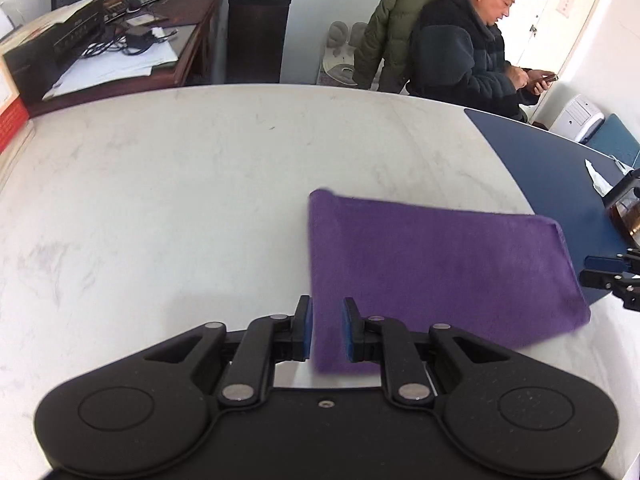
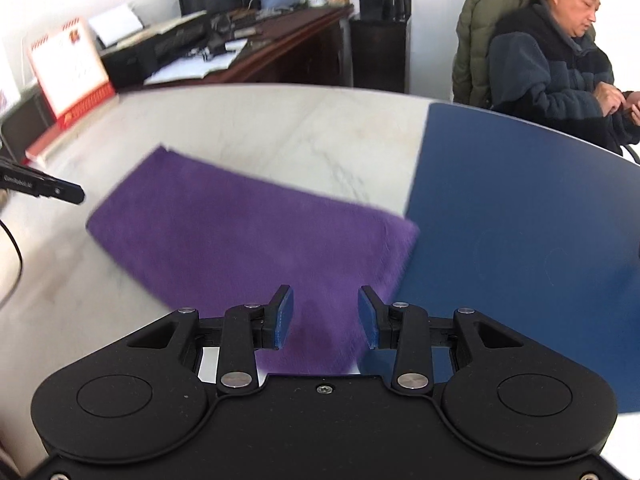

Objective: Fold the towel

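A purple towel [image 1: 432,264] lies folded flat on the white marble table [image 1: 160,200]; it also shows in the right wrist view [image 2: 248,236]. My left gripper [image 1: 327,330] is open, its blue pads either side of the towel's near left corner, just above the cloth. My right gripper [image 2: 326,316] is open wider, above the towel's near right corner. The right gripper's fingers [image 1: 608,270] show at the left wrist view's right edge. The left gripper's finger [image 2: 44,188] shows at the right wrist view's left edge.
A dark blue mat [image 2: 520,220] lies right of the towel, touching its edge. A man [image 2: 560,60] sits behind the table with a phone. A red and white desk calendar [image 2: 68,76] stands at the table's far left. A glass pot [image 1: 628,216] sits on the mat.
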A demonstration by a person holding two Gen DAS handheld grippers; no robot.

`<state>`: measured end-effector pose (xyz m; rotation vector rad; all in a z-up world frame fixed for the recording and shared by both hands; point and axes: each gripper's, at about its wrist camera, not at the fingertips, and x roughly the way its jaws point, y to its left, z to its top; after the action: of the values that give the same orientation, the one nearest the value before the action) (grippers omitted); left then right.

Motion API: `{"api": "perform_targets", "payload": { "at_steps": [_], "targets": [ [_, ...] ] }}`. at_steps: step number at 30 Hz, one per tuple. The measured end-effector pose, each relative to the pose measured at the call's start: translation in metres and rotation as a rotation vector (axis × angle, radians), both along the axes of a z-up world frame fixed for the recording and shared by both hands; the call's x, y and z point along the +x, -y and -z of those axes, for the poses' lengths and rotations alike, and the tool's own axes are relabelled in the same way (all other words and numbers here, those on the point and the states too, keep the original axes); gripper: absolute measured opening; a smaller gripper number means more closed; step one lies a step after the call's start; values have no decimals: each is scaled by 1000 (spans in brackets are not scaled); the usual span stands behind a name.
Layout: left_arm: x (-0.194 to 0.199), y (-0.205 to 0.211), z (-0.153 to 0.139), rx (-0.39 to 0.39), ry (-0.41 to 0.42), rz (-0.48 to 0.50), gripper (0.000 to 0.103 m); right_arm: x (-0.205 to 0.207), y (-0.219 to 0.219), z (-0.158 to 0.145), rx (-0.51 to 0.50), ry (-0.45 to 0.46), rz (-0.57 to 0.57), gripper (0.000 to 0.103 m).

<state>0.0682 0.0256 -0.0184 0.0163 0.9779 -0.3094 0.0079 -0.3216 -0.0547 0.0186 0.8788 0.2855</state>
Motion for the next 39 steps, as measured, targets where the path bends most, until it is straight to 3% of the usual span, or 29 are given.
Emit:
{"api": "perform_targets", "payload": {
  "at_steps": [7, 14, 18, 25, 27, 29, 31, 32, 34, 37, 39],
  "targets": [
    [29, 47, 15, 87, -7, 32, 15, 42, -21, 13, 26, -41, -30, 38],
    [53, 70, 47, 186, -23, 47, 20, 61, -11, 29, 35, -88, 85, 41],
    [50, 65, 49, 170, 13, 36, 25, 56, -13, 33, 16, -80, 109, 41],
    [36, 51, 34, 155, -1, -29, 29, 37, -12, 30, -2, -105, 189, 50],
    [25, 49, 24, 146, 8, -45, 34, 30, -13, 24, 3, -105, 200, 52],
    [15, 47, 15, 132, 23, -63, 48, 23, -15, 16, 24, -97, 203, 54],
    [1, 46, 3, 113, 39, -70, 59, 13, -19, 4, 71, -77, 211, 64],
    [-6, 46, -2, 103, 48, -73, 66, 6, -21, -3, 102, -59, 221, 78],
    [-19, 48, -12, 94, 69, -68, 70, -9, -27, -17, 155, -20, 239, 101],
    [-41, 52, -25, 85, 93, -66, 84, -25, -32, -28, 197, 14, 247, 103],
    [-52, 56, -30, 69, 95, -63, 86, -39, -36, -35, 208, 38, 249, 103]
  ]
}}
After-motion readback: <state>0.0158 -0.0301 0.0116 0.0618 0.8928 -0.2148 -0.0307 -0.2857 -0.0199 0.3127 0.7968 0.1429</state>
